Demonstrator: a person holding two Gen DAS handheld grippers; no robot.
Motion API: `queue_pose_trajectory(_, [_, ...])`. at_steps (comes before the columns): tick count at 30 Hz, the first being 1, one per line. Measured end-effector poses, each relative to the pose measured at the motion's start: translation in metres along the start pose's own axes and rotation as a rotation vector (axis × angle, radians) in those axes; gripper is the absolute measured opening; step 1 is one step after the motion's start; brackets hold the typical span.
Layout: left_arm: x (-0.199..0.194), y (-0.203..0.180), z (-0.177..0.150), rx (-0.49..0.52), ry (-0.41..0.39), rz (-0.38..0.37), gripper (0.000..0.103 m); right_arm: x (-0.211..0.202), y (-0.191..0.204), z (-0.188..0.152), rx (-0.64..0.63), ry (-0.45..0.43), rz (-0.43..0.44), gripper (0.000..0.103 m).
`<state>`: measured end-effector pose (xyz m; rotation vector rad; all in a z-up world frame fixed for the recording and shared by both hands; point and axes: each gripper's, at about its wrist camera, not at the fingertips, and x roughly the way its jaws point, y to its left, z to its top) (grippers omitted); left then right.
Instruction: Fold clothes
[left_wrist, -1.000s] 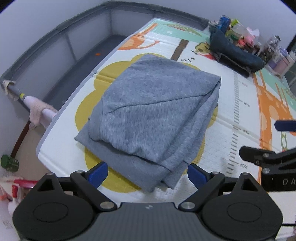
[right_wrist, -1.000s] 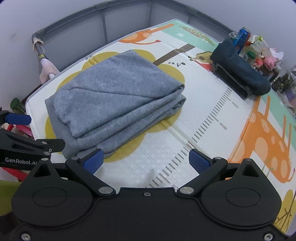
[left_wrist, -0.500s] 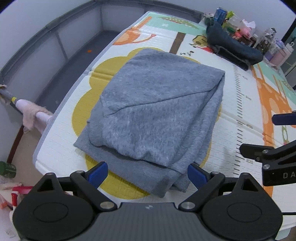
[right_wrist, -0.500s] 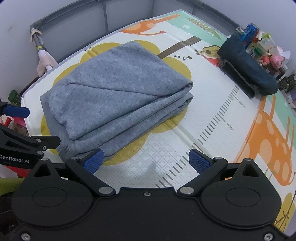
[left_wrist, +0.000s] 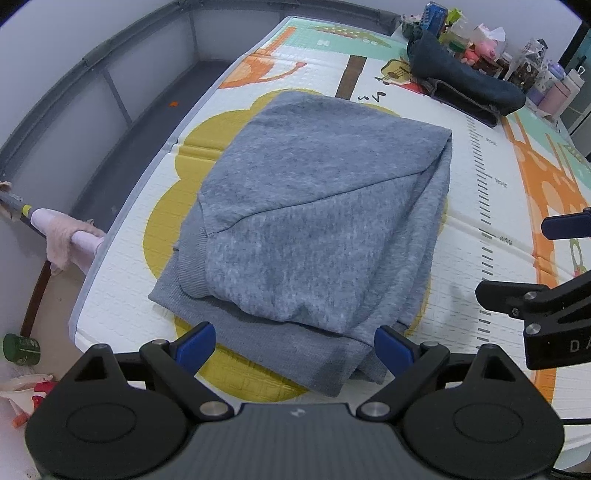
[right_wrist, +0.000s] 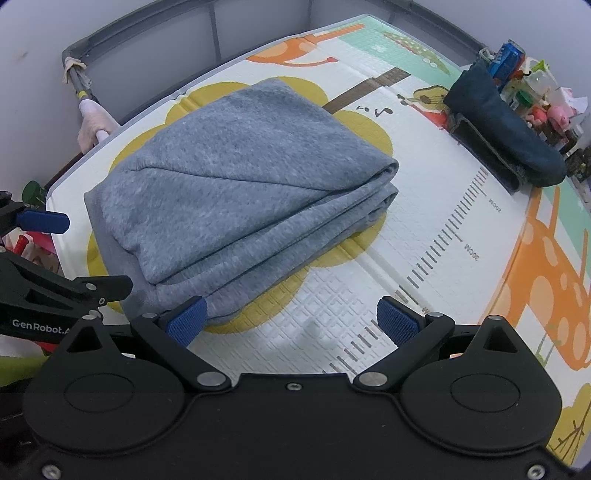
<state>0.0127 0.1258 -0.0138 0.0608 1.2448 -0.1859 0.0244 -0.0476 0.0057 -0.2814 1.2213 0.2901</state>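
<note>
Colourful foam play mat (left_wrist: 476, 206) carries a folded grey knit sweatshirt (left_wrist: 314, 221): soft, thick, floppy; best pinched at its ribbed hem. Left tool (left_wrist: 295, 341) and right tool (right_wrist: 291, 321) spread, empty.

A patterned play mat (left_wrist: 476, 206) carries a folded grey garment (left_wrist: 314, 221) at centre and dark folded jeans (left_wrist: 465, 85) at upper right.

Near corner of the grey folded garment (left_wrist: 317, 221) hidden behind the left gripper's body, small items (right_wrist: 532, 96) at the mat's far right corner too tiny to identify (bottles, toys perhaps), right gripper (left_wrist: 546, 280) cut off by the left view's right edge
</note>
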Motion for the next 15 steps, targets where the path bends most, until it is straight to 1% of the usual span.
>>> queue_pose_trajectory(15, [0.0003, 0.0020, 0.0018, 0.019, -0.002, 0.001, 0.095, 0.0027, 0.0035, 0.0024, 0.002, 0.007, 0.004, 0.099])
